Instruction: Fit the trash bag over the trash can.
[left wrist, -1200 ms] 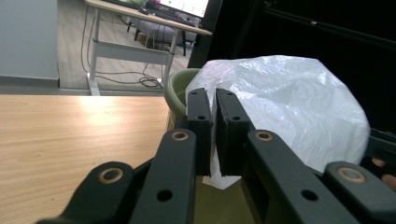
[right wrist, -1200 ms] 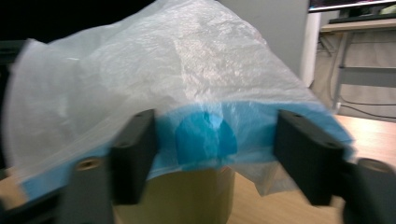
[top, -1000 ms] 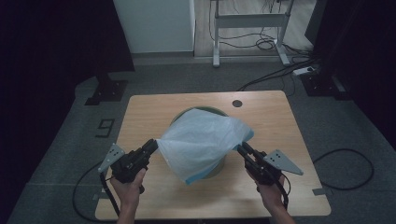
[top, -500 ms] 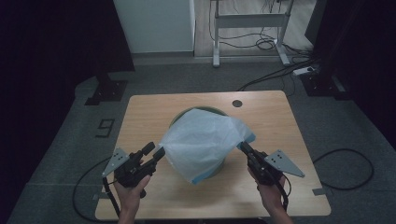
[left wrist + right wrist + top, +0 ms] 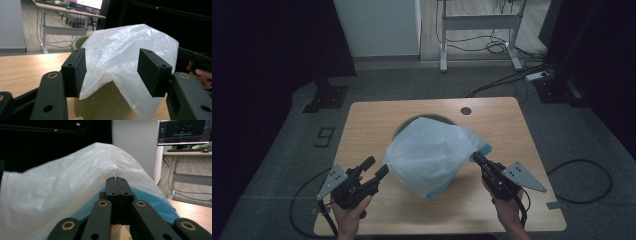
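R gripper (image 5: 475, 156) pinches the plastic bag (image 5: 429, 155) draped over the green bin (image 5: 78, 42); L gripper (image 5: 377, 166) jaws just opened, spread wide, bag loose between them.

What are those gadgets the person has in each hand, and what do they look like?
Two black hand-held tools. The left gripper and right gripper each have two flat black jaws on arms with brass-coloured pins, a grey three-cornered plate on top and a trailing black cable. The forearms show no sleeves.
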### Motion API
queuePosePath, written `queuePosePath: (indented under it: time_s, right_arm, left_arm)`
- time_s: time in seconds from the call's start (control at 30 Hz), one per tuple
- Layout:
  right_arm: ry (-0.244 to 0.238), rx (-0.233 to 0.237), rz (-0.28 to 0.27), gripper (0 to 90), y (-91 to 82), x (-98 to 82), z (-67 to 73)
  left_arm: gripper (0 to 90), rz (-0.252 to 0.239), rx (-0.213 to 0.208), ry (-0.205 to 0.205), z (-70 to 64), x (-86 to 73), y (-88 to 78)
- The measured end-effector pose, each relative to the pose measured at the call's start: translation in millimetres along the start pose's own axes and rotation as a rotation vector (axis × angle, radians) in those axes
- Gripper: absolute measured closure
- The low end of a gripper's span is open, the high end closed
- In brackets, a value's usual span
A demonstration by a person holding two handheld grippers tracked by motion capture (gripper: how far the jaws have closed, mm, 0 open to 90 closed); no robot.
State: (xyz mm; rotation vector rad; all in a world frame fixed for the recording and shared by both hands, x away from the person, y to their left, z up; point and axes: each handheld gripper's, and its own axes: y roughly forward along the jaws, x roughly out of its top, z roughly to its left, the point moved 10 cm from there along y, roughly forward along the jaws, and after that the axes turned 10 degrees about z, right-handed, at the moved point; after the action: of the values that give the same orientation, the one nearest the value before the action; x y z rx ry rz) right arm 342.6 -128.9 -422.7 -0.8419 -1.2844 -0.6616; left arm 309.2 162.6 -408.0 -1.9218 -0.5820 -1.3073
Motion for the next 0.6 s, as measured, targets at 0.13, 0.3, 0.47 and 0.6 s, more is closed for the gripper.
queuePosePath:
  time_s: [0.13,0.3,0.47,0.6]
  right_arm:
    - [0.011,-0.001,-0.004,88.3,-0.5,2.4,-2.8]
    - [0.012,-0.005,-0.023,88.3,-1.2,12.8,-3.6]
    - [0.011,-0.012,-0.026,88.3,1.8,20.0,-1.8]
    - [0.000,-0.015,-0.027,88.3,4.4,29.5,1.1]
  left_arm:
    - [40.0,-0.003,-0.017,0.025,-11.0,8.0,2.2]
    - [39.9,0.011,-0.029,0.061,-18.2,17.0,11.4]
    - [40.4,0.037,-0.040,0.070,-19.5,24.7,24.9]
    - [40.0,0.083,-0.066,0.092,-26.5,33.8,43.5]
